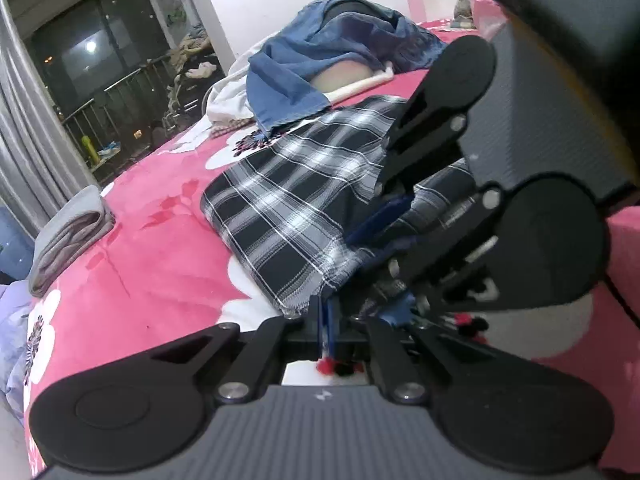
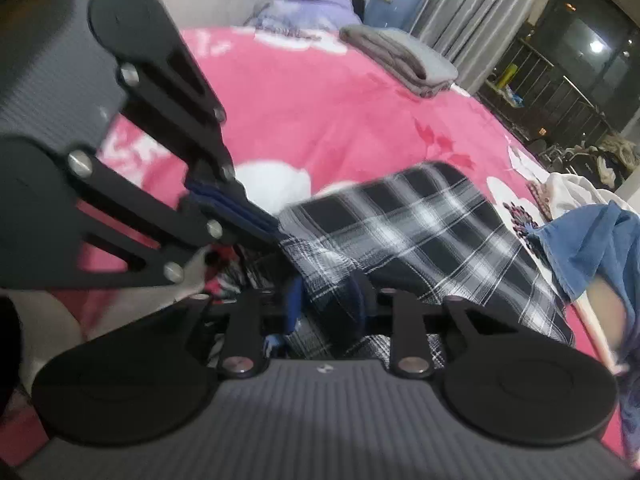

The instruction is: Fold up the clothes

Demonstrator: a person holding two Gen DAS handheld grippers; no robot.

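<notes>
Setting: a bed point(image 1: 168, 264) under a pink blanket with white flowers; no desk in view.
Task thing: a black-and-white plaid cloth point(image 1: 288, 208) lies mid-bed, already doubled over into a thick, roughly rectangular pad, its near edge at both tools.
Left tool point(image 1: 326, 320): fingers pressed together, pinching the near fringe corner of the plaid cloth.
Right tool point(image 2: 324, 304): nearly pressed together, pinching a bunched fold of the plaid cloth; the view is blurred, so exactly which layer cannot be told.
Tools together: close beside each other at the same near edge.
Done, as judged: one grey item point(image 1: 68, 236) sits folded near the bed's far edge by the curtain; the plaid cloth looks partly folded.
Left, as judged: at least one more fold of the plaid cloth, then the loose pile.
Loose pile: a blue garment point(image 1: 320, 64) heaped on white cloth point(image 1: 228, 96), touching the plaid cloth's far end.
In the way: the blue garment overlaps that end and may drag along.
Around: lilac bedding point(image 2: 308, 0), grey curtain point(image 2: 472, 8), dark window, cluttered balcony railing.
</notes>
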